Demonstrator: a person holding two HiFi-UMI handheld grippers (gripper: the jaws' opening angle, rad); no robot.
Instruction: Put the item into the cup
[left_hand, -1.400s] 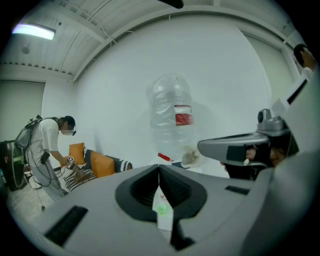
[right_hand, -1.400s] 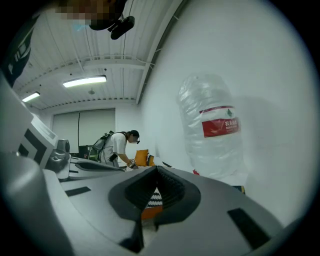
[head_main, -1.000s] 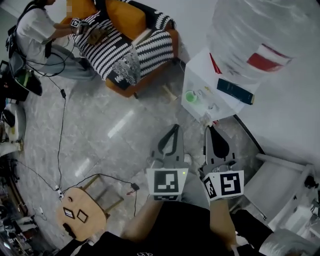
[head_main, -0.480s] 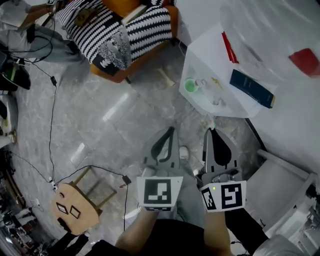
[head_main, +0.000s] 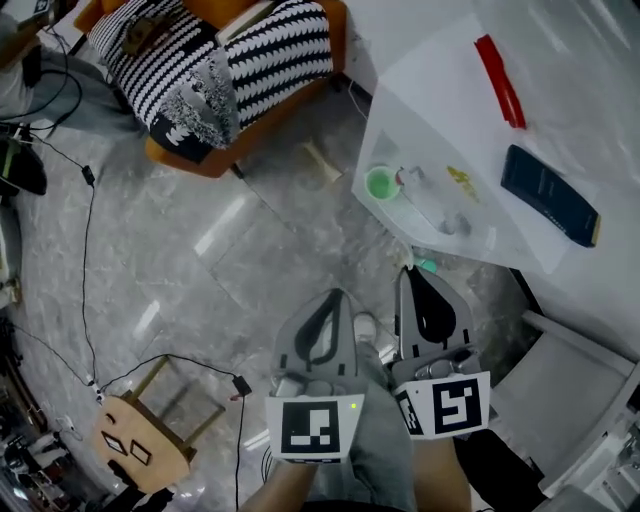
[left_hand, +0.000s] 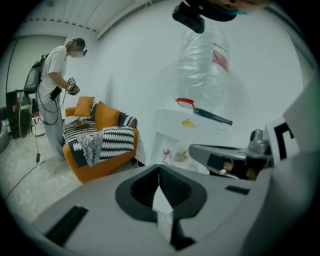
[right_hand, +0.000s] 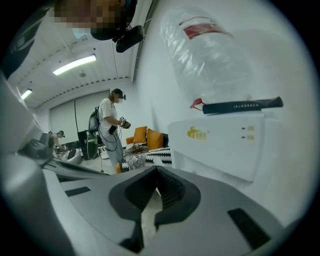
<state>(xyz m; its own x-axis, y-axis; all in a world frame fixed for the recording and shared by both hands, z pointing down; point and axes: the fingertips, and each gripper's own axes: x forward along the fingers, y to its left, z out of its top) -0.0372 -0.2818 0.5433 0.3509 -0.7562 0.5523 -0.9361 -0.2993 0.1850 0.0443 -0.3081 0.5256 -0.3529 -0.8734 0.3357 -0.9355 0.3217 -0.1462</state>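
Note:
A small green cup (head_main: 381, 184) stands in the tap recess of the white water dispenser (head_main: 450, 110), beside some pale clutter. My left gripper (head_main: 335, 294) and right gripper (head_main: 408, 270) are held side by side over the grey floor, short of the dispenser's base. Both are shut with nothing between the jaws. A small teal piece (head_main: 427, 265) shows just beside the right gripper's tip; what it is I cannot tell. The left gripper (left_hand: 159, 167) points at the dispenser (left_hand: 182, 131), and the right gripper (right_hand: 157, 170) passes along the dispenser's front (right_hand: 225, 142).
A clear water bottle (right_hand: 210, 55) tops the dispenser, with a red-handled tool (head_main: 500, 68) and a dark blue booklet (head_main: 551, 195) lying on it. An orange sofa with striped blankets (head_main: 215, 65) stands at the back left. A wooden stool (head_main: 140, 445) and cables (head_main: 88, 250) are at the left. A person (left_hand: 54, 95) stands by the sofa.
The head view has swung toward the dispenser, which now fills the upper right; the sofa slid up and out. Both grippers sit lower in the view, still shut and side by side.

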